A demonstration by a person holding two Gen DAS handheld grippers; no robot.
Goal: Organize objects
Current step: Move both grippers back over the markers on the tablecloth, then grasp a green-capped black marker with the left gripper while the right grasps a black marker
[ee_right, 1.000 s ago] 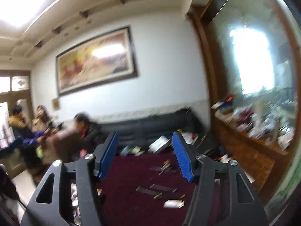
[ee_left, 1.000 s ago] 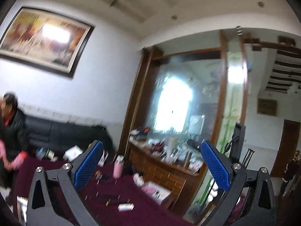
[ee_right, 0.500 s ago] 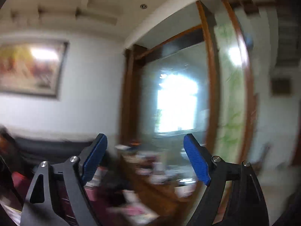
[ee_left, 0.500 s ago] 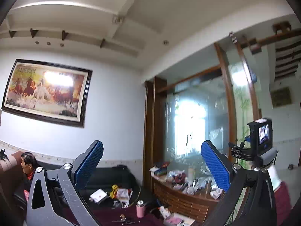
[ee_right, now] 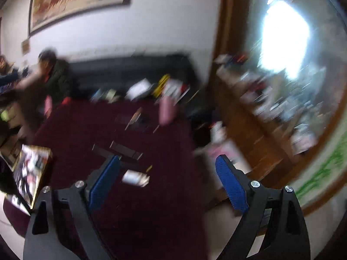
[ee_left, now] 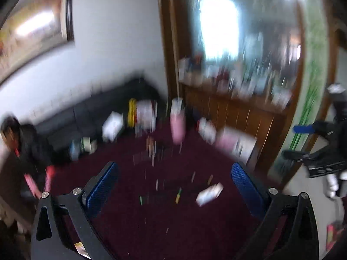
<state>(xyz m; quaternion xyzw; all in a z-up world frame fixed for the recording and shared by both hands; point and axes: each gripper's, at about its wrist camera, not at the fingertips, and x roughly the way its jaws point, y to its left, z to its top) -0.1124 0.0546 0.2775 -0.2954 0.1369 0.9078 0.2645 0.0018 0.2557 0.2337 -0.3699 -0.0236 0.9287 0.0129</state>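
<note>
Both tongs spread wide, holding nothing. White box sits between right tongs, near 11 o'clock tip; from left tongs it's toward 1 o'clock. Right is nearer; box's long axis unclear through blur.

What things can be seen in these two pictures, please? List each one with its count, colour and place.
table cloth: one, dark red, covers the table below both grippers
bottle: one, pink, upright at the far side of the table
small box: one, white, lying on the cloth, near side
sofa: one, black, by the white wall
painting: one, dark frame, on the wall
cabinet: one, brown wood, cluttered top
seated person: one, dark jacket
left gripper: blue pads, jaws open, empty
right gripper: blue pads, jaws open, empty
</note>
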